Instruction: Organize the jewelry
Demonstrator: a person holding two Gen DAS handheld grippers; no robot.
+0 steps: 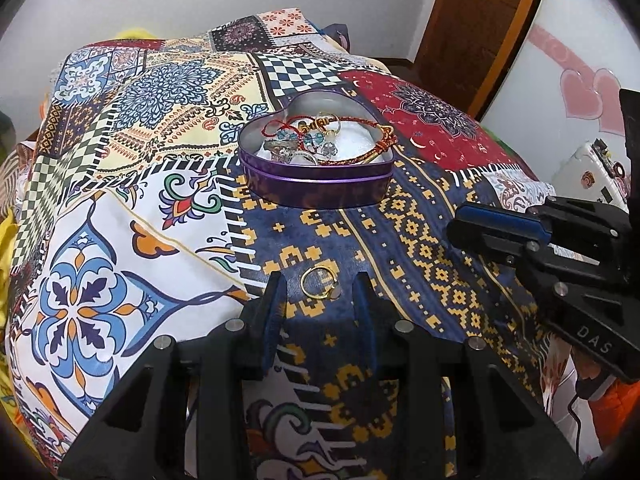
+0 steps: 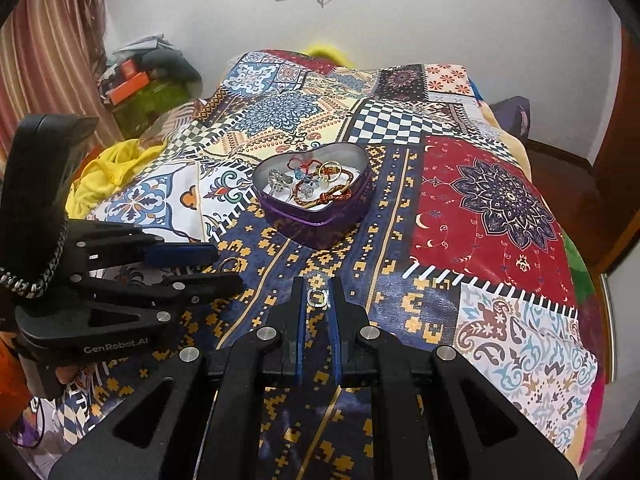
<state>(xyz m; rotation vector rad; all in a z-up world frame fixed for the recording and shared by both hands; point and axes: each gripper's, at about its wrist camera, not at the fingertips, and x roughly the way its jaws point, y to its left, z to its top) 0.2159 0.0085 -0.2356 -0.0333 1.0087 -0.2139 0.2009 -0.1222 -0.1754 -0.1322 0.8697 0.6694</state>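
A purple heart-shaped tin (image 1: 316, 188) sits on the patterned bedspread and holds red cord bracelets, beads and rings; it also shows in the right wrist view (image 2: 316, 224). A gold ring (image 1: 319, 283) lies on the cloth between the fingers of my open left gripper (image 1: 320, 288), which is not touching it. In the right wrist view the gold ring (image 2: 231, 265) lies by the left gripper (image 2: 224, 266). My right gripper (image 2: 317, 298) is shut on a small silver ring (image 2: 317, 297) held at its fingertips. The right gripper also shows in the left wrist view (image 1: 460, 230).
The patchwork bedspread (image 2: 480, 200) covers the whole bed. A yellow cloth (image 2: 108, 172) lies at the left edge. Boxes and clutter (image 2: 144, 80) stand by a striped curtain. A wooden door (image 1: 476, 20) is at the back right.
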